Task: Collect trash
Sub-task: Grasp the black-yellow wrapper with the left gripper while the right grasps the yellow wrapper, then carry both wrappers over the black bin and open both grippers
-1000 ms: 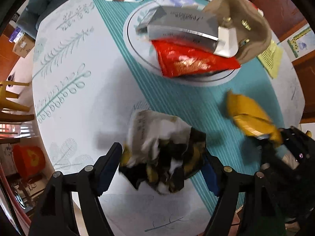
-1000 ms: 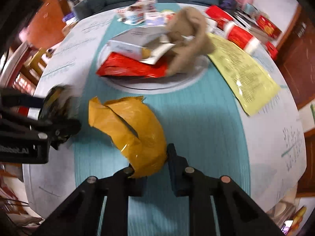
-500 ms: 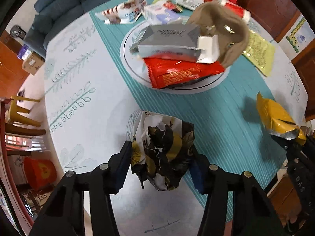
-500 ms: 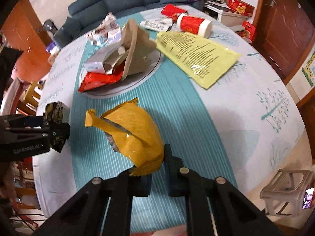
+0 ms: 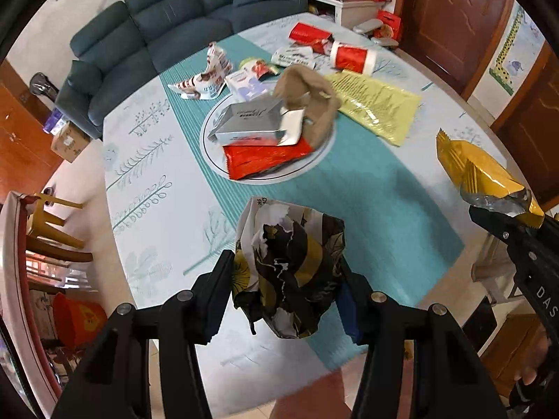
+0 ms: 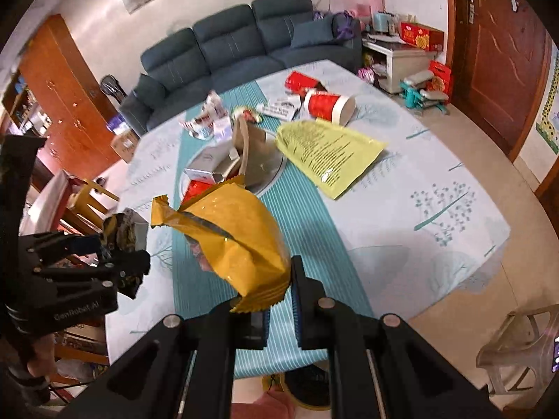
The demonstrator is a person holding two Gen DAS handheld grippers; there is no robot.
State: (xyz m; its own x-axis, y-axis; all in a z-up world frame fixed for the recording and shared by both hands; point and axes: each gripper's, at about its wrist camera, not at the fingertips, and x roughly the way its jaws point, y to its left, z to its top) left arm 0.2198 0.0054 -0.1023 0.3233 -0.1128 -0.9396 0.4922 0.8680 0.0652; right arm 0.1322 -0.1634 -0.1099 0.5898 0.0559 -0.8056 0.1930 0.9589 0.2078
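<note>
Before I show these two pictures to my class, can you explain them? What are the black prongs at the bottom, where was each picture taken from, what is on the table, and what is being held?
There is no robot here. A person holds a black two-finger gripper in each hand, and a wide-angle camera on each one looks along its fingers, so the prongs are the gripper itself.

In the left camera's picture, the left gripper is closed on a crumpled black and yellow wrapper. At the right edge you see the other hand's tool.

In the right camera's picture, the right gripper pinches the bottom edge of a yellow snack bag.

Both items are lifted above the round table. Left on it are a plate piled with a silver box, a red packet and a brown bag, a yellow sheet and a red cup on its side.
</note>
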